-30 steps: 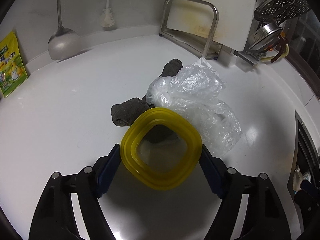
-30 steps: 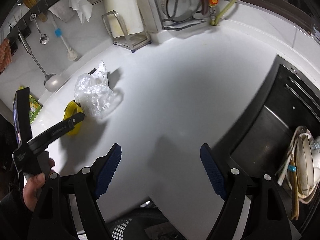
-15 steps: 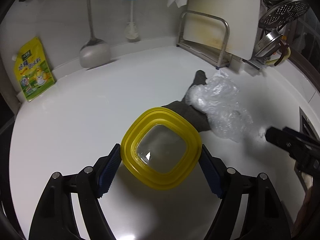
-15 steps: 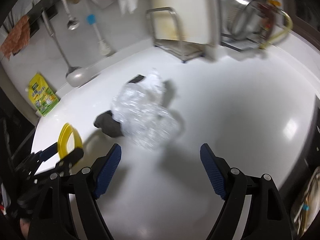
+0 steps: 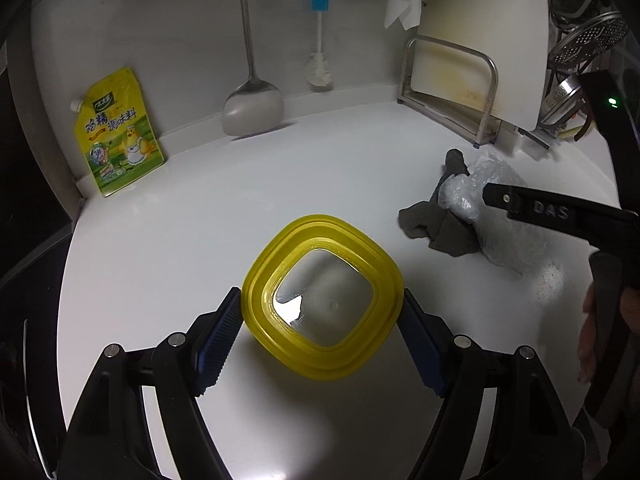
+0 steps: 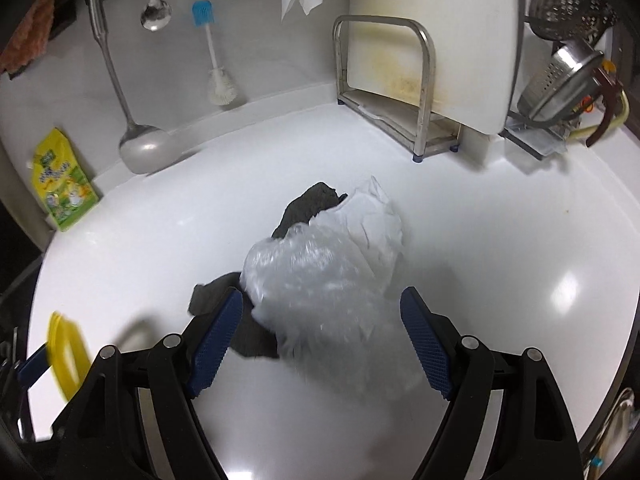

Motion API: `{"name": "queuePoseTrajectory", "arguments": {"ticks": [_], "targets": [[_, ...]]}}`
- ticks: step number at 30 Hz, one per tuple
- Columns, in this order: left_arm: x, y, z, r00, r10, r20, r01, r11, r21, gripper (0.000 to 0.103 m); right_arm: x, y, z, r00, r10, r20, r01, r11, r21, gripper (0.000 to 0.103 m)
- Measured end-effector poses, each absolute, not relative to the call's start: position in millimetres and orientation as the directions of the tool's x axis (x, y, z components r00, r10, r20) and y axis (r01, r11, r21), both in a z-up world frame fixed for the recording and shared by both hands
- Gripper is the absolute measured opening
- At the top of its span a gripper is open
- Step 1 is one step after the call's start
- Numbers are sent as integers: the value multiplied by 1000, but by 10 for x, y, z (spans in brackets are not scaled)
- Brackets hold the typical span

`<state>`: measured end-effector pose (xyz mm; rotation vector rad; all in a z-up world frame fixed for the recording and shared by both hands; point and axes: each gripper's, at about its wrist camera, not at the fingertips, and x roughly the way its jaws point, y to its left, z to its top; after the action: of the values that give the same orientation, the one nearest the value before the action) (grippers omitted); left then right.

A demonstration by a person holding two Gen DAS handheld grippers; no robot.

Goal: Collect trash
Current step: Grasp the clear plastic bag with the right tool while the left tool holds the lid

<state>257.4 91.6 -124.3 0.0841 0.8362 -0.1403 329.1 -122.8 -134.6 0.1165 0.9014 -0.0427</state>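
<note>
Looking along our left gripper (image 5: 322, 322), we clamp a yellow lid (image 5: 323, 305) between its pads, above the white counter (image 5: 168, 248). Along our right gripper (image 6: 321, 330), the crumpled plastic bag (image 6: 320, 276) lies between wide-apart fingers, over a grey cloth (image 6: 308, 204); contact is unclear.

Bench (image 5: 168, 240): white, glossy, filling the centre of both views.
Wall (image 5: 168, 32): pale grey, across the top.
Light: bright glare patch on the bench at right (image 6: 566, 286).
Rack (image 6: 424, 80): metal, upper right, holding a white board (image 6: 460, 20).
</note>
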Motion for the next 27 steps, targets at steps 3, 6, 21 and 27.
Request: {"name": "queuePoseTrajectory", "arguments": {"ticks": [3,6,21,27], "targets": [[2553,973,-1256,659,-85,-747,150,989,19,74,3392,-1160,-1397,617,-6,-787,78,996,53,77],[2527,1012,-1247,660,-83,-747,143,990,16,74,3422,-1060,-1423,626,-35,-779,51,999,-4,75],[2267,902,-1106,663,-116,-740,176,984,3,75,2941,-1184,-1073,652,50,-757,16,997,80,19],[2065,753,-944,673,-151,-724,212,977,-8,75,2474,-1360,-845,667,53,-743,50,992,115,19]]}}
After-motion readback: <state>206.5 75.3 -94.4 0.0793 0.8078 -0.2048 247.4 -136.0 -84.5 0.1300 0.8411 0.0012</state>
